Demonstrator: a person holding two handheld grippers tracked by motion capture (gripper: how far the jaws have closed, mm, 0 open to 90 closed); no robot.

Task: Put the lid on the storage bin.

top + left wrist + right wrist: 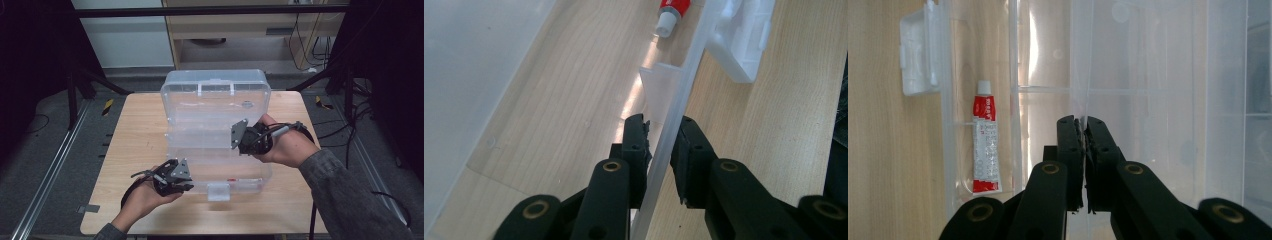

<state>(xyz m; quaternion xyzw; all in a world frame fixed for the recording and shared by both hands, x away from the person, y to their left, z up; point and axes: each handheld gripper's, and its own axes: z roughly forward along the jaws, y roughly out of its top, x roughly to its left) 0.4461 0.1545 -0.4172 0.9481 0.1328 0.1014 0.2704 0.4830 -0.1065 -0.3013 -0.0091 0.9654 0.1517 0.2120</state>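
I had the clear plastic organiser box lying open on the wooden table. My left gripper straddled the box's front wall, jaws close either side; whether they pinched it I could not tell. My right gripper was clamped tight on a thin inner partition. A red-and-white tube lay inside, near the box's latch.

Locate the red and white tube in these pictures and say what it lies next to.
The red and white tube lies inside the clear plastic box, in a narrow compartment along its front wall, beside the white latch.
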